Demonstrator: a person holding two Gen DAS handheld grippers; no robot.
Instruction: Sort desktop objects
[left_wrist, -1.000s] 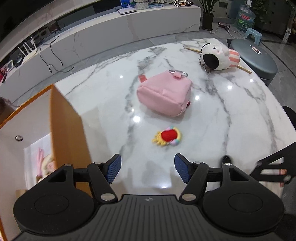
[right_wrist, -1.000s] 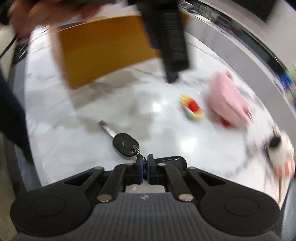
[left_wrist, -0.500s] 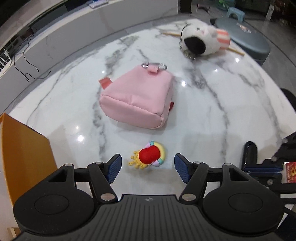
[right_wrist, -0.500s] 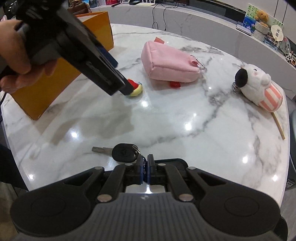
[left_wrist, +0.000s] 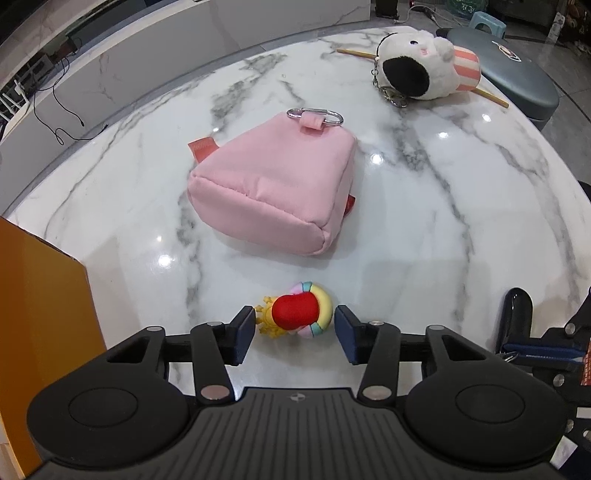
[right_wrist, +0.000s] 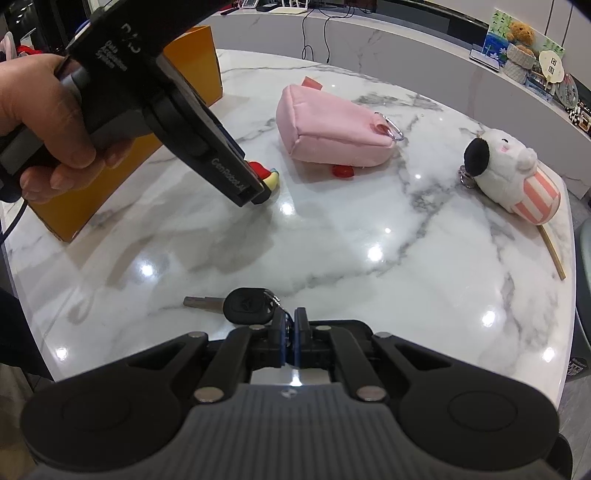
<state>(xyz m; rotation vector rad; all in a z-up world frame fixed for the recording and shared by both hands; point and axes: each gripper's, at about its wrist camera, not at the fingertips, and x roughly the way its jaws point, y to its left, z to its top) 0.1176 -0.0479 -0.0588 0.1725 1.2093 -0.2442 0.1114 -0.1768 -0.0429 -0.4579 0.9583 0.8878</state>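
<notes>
White marble counter (left_wrist: 461, 206) under ceiling-light glare; grey-blue padded stool (left_wrist: 517, 83) beside its far edge; black cables (left_wrist: 62, 107) trail along marble ledge (right_wrist: 424, 48) behind; knick-knacks (right_wrist: 521, 55) line ledge.

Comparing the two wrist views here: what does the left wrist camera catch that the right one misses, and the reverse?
Left wrist only: the left gripper from behind, jaws closing around the red and yellow toy, pads not yet touching.

Right wrist only: the hand holding that gripper, and the right gripper shut on the car key by its ring.

Both: pink pouch, plush toy, orange box.
</notes>
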